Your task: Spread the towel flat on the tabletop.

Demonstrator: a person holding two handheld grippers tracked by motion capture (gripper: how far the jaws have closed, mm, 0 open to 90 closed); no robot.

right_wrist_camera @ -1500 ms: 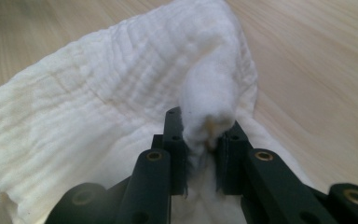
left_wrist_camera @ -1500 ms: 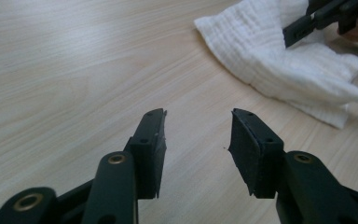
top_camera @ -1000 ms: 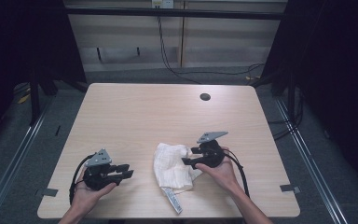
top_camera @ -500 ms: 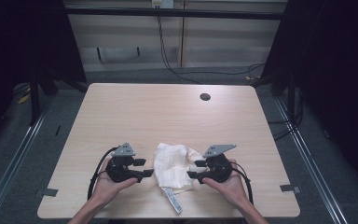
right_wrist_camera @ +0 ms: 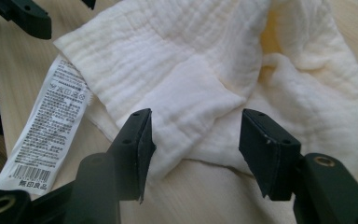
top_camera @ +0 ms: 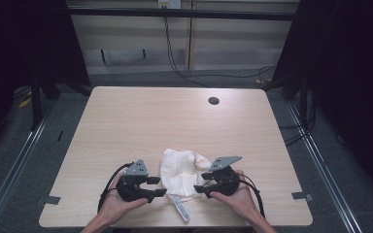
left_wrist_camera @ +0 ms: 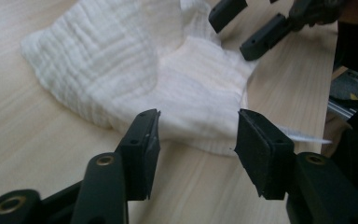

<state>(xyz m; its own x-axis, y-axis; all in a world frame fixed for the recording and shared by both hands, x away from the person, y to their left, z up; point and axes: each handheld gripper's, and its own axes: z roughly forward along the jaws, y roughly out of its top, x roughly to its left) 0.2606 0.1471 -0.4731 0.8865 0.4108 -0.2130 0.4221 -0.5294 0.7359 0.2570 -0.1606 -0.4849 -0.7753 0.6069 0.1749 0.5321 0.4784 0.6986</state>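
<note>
Cloth [top_camera: 180, 171], white and crumpled, lies near the front edge of the pale wooden surface [top_camera: 175, 121], between the two grippers. Left gripper [top_camera: 156, 186] and right gripper [top_camera: 200, 182] both face it with jaws wide, holding nothing. Likely risk: the cloth is bunched in layers, so a pinch could catch only the top fold, or drag the whole heap toward the edge. A printed label [right_wrist_camera: 46, 126] sticks out from its near side and could be grabbed by mistake. A dark round hole [top_camera: 213, 101] sits well apart, out of the way.
</note>
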